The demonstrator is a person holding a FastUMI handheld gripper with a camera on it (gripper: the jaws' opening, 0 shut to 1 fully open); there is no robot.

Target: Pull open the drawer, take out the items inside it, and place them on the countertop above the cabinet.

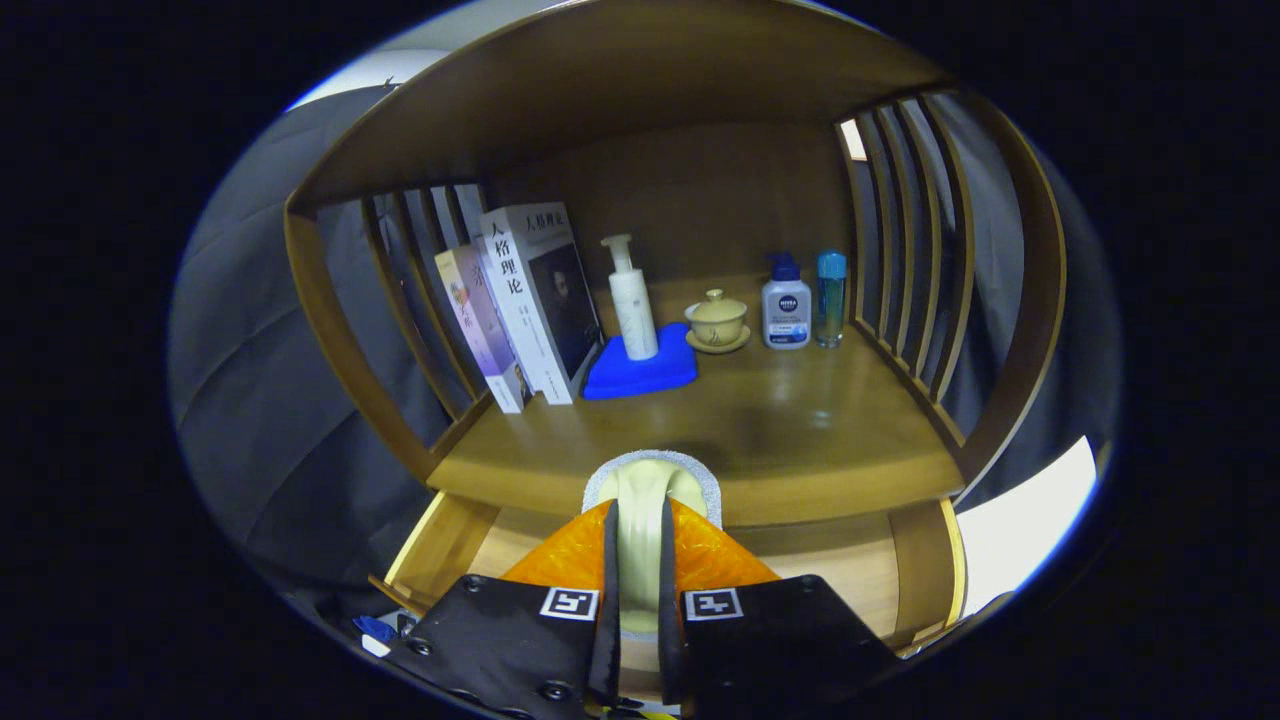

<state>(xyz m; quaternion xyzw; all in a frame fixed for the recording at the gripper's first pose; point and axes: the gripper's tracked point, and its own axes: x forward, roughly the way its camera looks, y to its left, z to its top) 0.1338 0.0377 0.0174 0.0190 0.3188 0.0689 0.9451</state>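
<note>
so the gripper (640,560) is clamped on a cream-coloured handle thing (645,500), both fingers pressing its sides. it's got a rounded top with a grey fuzzy pad (700,475) behind it, could be a brush or a scrubber, can't really tell. it's held upright, just above the open drawer (860,570), with its top sitting right at the front edge of the countertop (800,420).

the drawer is pulled out under the countertop, light wood inside, and you can see its side walls either side of the fingers.

on the countertop, all toward the back: two books (520,300) leaning against the slatted left side, a white pump bottle (632,300) standing on a blue cloth (640,370) just beside them, then a yellowish lidded cup (716,322) on a saucer, then a white bottle with a blue cap (786,305) and a small blue bottle (830,297) right next to it near the slatted right side. the front half of the countertop is bare wood.

the cabinet (330,330) has a curved wooden frame with a shelf board overhead. some small blue and white bits (375,632) sit down low, left of the fingers, too small to make out.
</note>
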